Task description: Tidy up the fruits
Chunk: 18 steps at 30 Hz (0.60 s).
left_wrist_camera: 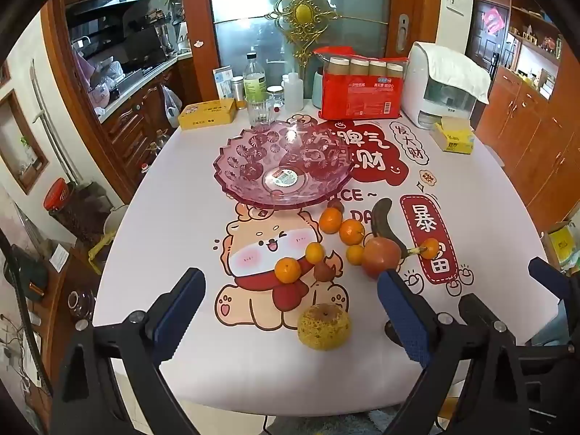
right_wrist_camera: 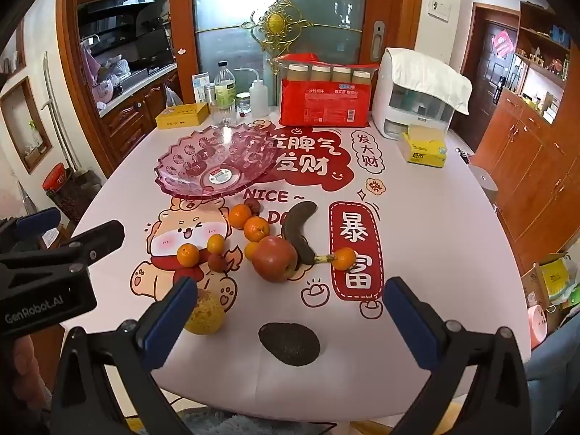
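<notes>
A pink glass bowl (left_wrist_camera: 286,165) (right_wrist_camera: 217,166) stands empty on the printed tablecloth. In front of it lie several small oranges (left_wrist_camera: 330,220) (right_wrist_camera: 256,229), a red apple (left_wrist_camera: 381,256) (right_wrist_camera: 274,259), a blackened banana (left_wrist_camera: 382,219) (right_wrist_camera: 299,230), a spotted yellow fruit (left_wrist_camera: 323,326) (right_wrist_camera: 207,313) and a dark avocado (right_wrist_camera: 289,343). My left gripper (left_wrist_camera: 290,311) hovers open above the near table edge, the yellow fruit between its fingers but untouched. My right gripper (right_wrist_camera: 290,320) is open above the avocado. The right gripper (left_wrist_camera: 543,297) also shows in the left wrist view, and the left gripper (right_wrist_camera: 61,239) in the right wrist view.
At the table's back stand a yellow tin (left_wrist_camera: 207,113), bottles and a glass (left_wrist_camera: 259,108), a red pack of cups (left_wrist_camera: 360,85), a white appliance (left_wrist_camera: 440,87) and a yellow tissue box (left_wrist_camera: 453,137). Wooden cabinets flank both sides. The table's near edge lies just below the grippers.
</notes>
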Motion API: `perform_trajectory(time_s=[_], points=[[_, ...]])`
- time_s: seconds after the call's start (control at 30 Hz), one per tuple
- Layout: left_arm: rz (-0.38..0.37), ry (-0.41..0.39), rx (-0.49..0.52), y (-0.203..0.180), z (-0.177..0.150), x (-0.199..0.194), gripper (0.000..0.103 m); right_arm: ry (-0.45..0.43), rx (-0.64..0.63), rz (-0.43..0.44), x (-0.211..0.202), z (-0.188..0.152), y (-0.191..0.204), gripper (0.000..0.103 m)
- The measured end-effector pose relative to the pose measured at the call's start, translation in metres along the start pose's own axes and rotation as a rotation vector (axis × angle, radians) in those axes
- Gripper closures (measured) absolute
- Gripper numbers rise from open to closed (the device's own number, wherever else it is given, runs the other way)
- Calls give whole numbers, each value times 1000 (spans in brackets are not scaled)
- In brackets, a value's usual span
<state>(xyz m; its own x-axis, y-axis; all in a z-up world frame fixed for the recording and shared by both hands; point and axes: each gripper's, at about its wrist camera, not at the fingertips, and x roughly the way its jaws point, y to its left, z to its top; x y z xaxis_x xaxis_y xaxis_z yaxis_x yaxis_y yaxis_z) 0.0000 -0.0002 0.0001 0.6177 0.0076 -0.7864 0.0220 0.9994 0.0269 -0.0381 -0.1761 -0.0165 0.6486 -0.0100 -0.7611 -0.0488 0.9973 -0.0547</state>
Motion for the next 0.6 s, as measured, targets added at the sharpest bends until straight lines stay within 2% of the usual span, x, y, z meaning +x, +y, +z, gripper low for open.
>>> perform_trajectory(time_s=[0.27,0.3,0.33,0.6], points=[[-6,12,6,-7,-1,0,8,-14,-1,26,-6,-3,0,0],[-6,14,9,-9,-1,0,8,8,3,-1,2,0,-1,0],[-9,21,6,0,-2,2,8,8,3,-1,1,1,4,0],[-22,28,-3,1,-7,3,8,12,10,11,-5,0,3,0]])
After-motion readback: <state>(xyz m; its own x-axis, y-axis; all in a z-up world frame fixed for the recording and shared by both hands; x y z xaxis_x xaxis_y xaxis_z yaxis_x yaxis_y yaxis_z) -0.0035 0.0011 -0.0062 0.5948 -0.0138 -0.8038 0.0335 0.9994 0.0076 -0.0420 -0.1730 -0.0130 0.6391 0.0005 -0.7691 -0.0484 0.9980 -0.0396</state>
